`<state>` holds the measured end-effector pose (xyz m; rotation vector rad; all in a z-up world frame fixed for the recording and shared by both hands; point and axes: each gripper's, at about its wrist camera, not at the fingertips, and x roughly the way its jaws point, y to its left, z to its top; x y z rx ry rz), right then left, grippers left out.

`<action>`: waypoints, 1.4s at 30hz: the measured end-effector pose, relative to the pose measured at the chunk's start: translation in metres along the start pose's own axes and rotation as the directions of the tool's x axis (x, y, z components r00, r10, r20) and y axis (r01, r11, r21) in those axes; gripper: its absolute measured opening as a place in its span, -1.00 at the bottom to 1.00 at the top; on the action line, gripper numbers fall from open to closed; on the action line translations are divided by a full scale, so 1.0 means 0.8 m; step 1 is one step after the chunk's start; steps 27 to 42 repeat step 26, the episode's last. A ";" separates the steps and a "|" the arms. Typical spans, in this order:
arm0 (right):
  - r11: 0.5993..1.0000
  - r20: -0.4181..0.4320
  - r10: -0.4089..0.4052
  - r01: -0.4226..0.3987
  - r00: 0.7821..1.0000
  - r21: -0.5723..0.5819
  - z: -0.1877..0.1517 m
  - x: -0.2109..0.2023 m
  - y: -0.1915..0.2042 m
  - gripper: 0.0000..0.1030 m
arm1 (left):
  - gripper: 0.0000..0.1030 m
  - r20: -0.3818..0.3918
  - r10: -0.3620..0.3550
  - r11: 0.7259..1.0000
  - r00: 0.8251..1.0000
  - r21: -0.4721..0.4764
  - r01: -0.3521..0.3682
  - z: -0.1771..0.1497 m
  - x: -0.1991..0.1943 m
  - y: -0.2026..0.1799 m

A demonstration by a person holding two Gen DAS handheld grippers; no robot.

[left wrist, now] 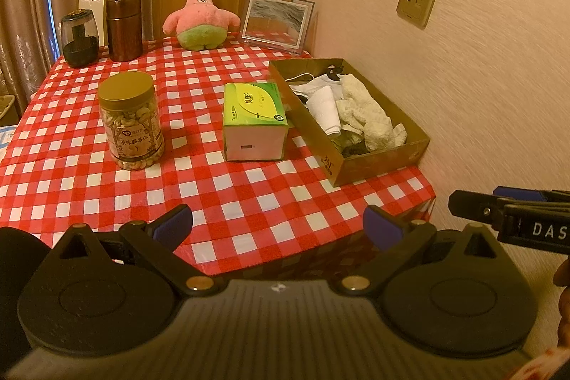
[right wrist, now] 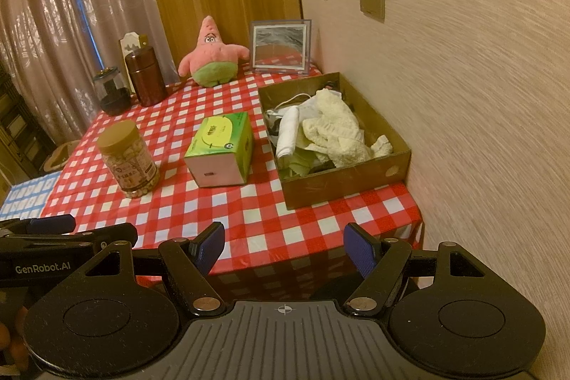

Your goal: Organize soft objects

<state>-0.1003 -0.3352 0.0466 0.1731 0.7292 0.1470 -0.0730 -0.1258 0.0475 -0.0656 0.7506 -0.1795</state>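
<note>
Both claws, left [left wrist: 278,225] and right [right wrist: 284,246], gape empty off the worktop [left wrist: 249,202] edge. Towels [right wrist: 335,130] heaped in box [right wrist: 342,180]; plush [right wrist: 213,59] behind box, tissue pack [right wrist: 221,148] left of it.

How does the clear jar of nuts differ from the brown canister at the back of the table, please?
The jar of nuts is see-through and shows its contents; the brown canister is opaque. The jar has a gold lid, the canister a lid as dark as its body. The jar stands nearer the table's front edge. Both stand upright and closed.
</note>
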 end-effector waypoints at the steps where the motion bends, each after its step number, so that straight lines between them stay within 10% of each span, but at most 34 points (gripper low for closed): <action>1: 1.000 0.000 0.000 0.000 1.000 0.000 0.000 0.001 -0.001 0.42 | 0.97 0.000 0.000 1.000 1.000 0.000 0.000 0.000 0.000 0.000; 42: 1.000 0.000 0.001 -0.001 1.000 0.001 -0.001 0.001 0.000 0.42 | 0.97 0.009 -0.011 1.000 1.000 0.001 0.011 -0.004 0.000 -0.009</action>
